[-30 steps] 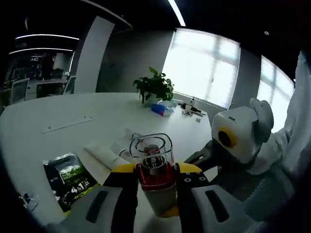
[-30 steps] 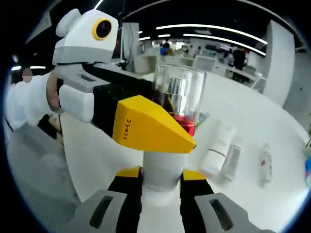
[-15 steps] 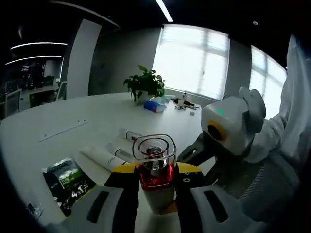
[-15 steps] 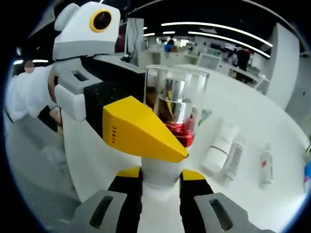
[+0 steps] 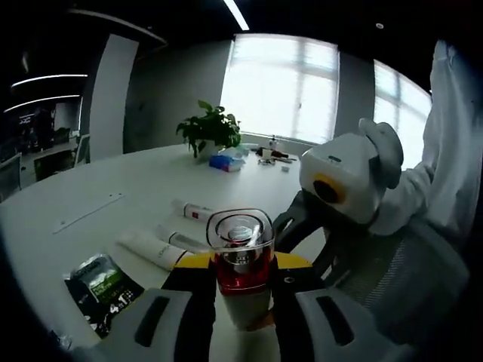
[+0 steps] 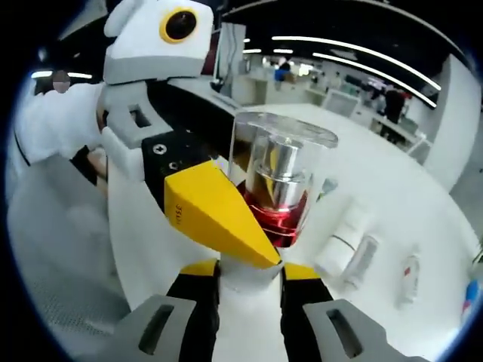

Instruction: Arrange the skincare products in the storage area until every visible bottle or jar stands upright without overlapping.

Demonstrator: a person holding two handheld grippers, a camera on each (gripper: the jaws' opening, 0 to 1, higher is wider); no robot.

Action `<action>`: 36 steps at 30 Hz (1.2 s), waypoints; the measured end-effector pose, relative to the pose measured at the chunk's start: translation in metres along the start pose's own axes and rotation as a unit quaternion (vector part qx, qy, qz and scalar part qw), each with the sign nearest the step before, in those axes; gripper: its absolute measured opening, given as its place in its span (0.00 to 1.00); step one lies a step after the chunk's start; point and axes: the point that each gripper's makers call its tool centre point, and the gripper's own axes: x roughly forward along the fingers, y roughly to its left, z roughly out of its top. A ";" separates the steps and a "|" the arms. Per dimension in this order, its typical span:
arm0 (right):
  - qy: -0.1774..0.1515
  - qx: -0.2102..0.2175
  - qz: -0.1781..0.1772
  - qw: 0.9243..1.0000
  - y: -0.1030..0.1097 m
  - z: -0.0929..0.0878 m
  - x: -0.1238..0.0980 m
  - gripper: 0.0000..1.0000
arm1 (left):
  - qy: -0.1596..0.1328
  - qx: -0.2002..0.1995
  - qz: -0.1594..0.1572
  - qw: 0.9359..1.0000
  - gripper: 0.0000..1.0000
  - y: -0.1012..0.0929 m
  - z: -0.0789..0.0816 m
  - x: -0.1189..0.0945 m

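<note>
Left gripper view has the left tongs clamped on the bottle, the one with a clear cap, red band and white body, held up off the white bench. Right gripper view shows the right tongs gripping the same bottle lower down on its white body, with the left tongs pinching it from the side. Lying flat on the bench: white tubes and a dark sachet. Potted plant at the far edge.
</note>
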 end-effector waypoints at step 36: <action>-0.045 -0.034 0.044 0.997 0.018 0.009 -0.001 0.24 | -0.036 0.103 -0.091 0.990 0.22 -0.022 -0.007 -0.018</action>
